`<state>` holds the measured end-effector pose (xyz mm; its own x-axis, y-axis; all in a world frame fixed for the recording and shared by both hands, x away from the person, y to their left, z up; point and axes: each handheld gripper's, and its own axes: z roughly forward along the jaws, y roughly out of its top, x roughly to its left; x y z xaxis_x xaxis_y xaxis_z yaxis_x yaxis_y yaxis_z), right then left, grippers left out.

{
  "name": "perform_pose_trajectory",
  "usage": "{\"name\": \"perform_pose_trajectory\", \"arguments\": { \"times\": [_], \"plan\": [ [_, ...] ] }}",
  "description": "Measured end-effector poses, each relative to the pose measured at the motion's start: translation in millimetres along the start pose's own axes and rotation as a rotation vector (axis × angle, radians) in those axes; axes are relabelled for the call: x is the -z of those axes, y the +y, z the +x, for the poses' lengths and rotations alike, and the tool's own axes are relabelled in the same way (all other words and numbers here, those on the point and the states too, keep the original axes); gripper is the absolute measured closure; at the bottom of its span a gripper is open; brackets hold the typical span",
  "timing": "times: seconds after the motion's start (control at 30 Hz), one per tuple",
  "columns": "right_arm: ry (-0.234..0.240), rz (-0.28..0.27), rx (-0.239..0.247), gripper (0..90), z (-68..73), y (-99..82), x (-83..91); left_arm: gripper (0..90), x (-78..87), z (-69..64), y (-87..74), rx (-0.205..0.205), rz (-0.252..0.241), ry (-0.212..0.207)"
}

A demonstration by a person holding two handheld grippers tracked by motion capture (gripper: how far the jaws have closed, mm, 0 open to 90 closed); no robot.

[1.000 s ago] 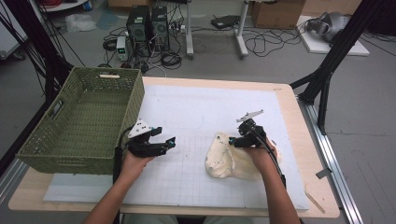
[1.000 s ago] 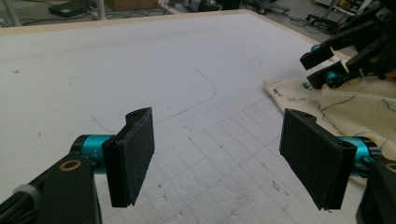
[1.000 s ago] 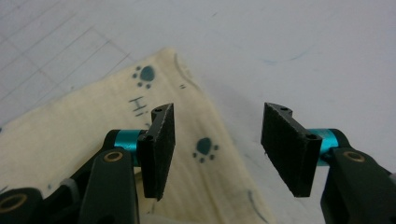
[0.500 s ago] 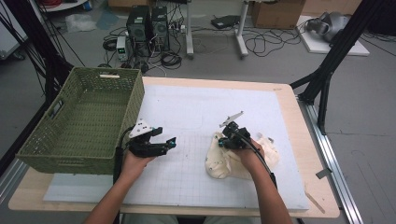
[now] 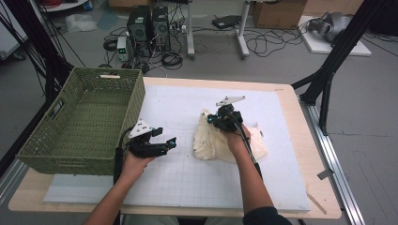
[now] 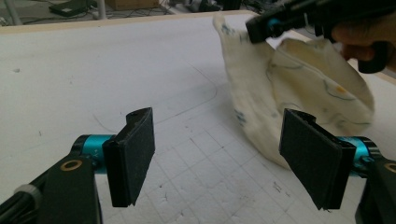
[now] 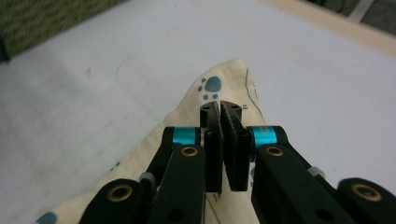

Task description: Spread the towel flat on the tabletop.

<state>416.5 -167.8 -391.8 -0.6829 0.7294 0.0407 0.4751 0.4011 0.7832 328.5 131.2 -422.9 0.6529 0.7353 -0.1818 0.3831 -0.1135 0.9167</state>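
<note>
Your right gripper has just been closing, and now its fingers are pinched tight on the cream cloth, gripping a fold at the cloth's upper edge, near the blue paw prints. That edge stands lifted off the desk, while the rest of the cloth sags and lies on the white mat right of centre, at about 4 o'clock from the grip. Your left gripper hovers over the mat at about 8 o'clock from the cloth, fingers spread wide with nothing between them, pointing toward the cloth. The green basket sits at the desk's 9 o'clock side, just beside your left hand.
</note>
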Motion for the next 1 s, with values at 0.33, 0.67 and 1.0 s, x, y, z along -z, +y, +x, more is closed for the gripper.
{"name": "perform_pose_trajectory", "arguments": {
  "times": [0.33, 0.67, 1.0],
  "plan": [
    [-0.108, -0.031, -0.049, 70.1, -4.9, 12.8, -8.5, 27.1, -0.2, -0.2, -0.3, -0.001, 0.005, -0.005],
    [-0.142, -0.047, -0.078, 49.8, -17.3, 9.1, 27.8, 27.1, -0.1, -0.4, -0.3, -0.002, 0.008, -0.005],
    [-0.020, 0.049, -0.013, 79.3, -23.5, -25.1, 39.5, 27.1, -0.7, -0.2, -0.7, -0.002, 0.017, -0.003]
  ]
}}
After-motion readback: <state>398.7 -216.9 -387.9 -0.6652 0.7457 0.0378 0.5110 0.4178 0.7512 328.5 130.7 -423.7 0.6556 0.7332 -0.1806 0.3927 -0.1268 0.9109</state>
